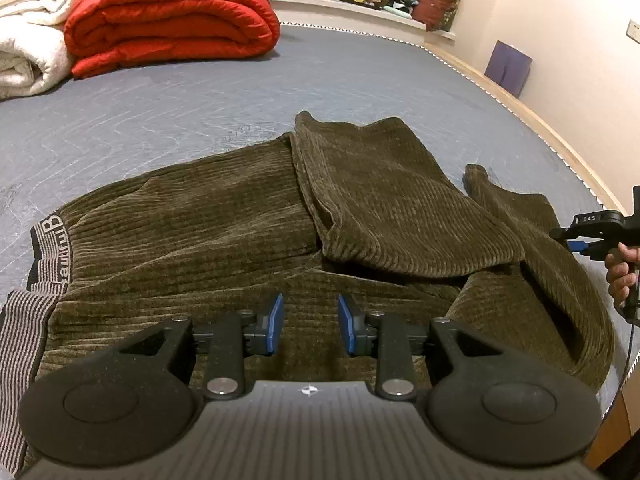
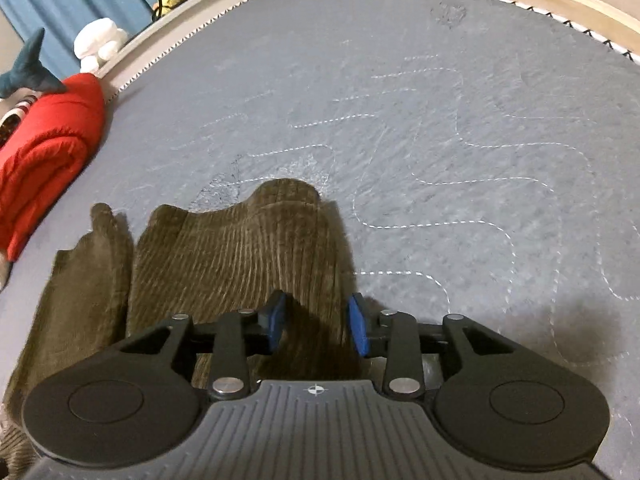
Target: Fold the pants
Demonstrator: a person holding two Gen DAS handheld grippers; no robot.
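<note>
The olive corduroy pants point(image 1: 224, 232) lie on the grey-blue mattress point(image 1: 200, 112), waistband point(image 1: 48, 248) to the left in the left wrist view, with the leg ends point(image 1: 392, 200) already turned back over the body in a loose, rumpled fold. Both the left gripper point(image 1: 311, 322) and right gripper point(image 2: 318, 324) stand partly open above the cloth, gripping nothing. Judged roughly half done: straightening and a further fold remain.

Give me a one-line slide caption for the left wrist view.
Left gripper open above olive corduroy pants partly folded on a grey mattress, red quilt behind.
</note>
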